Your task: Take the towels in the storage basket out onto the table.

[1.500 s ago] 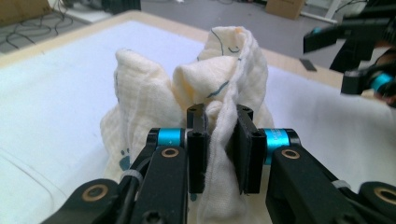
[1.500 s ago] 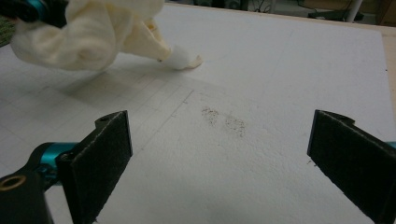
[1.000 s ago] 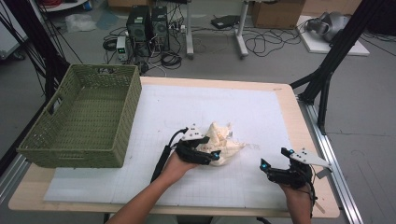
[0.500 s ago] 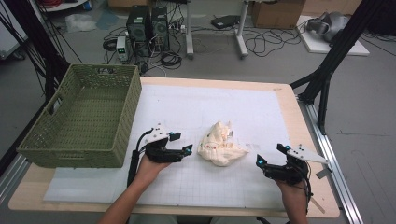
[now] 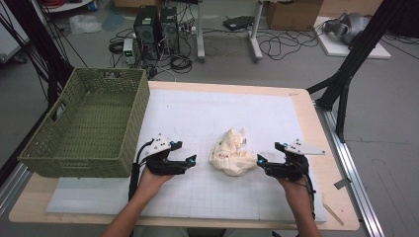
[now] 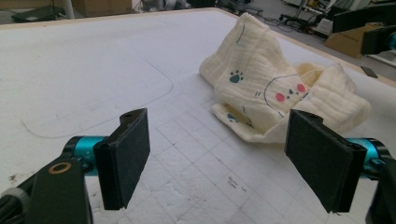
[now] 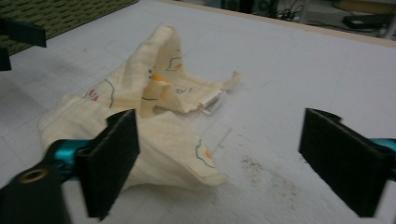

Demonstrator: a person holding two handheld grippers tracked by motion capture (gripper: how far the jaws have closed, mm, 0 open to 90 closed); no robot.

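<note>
both tongs stand open with nothing between the pads: the left gripper (image 5: 191, 160), whose jaws have just been opening, sits well to the left of the crumpled cloth (image 5: 231, 153); the right gripper (image 5: 259, 162), its jaws just closing a little, hangs just beside the cloth's right edge, perhaps touching it, though the blur hides that. a shallow bite there could catch one loose layer and drag the heap across the white mat (image 5: 276, 123) instead of lifting it.

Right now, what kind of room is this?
Probably a lab or workshop. Computer towers and loose cables sit on the grey floor behind the table, and black stand legs rise beside it.
</note>
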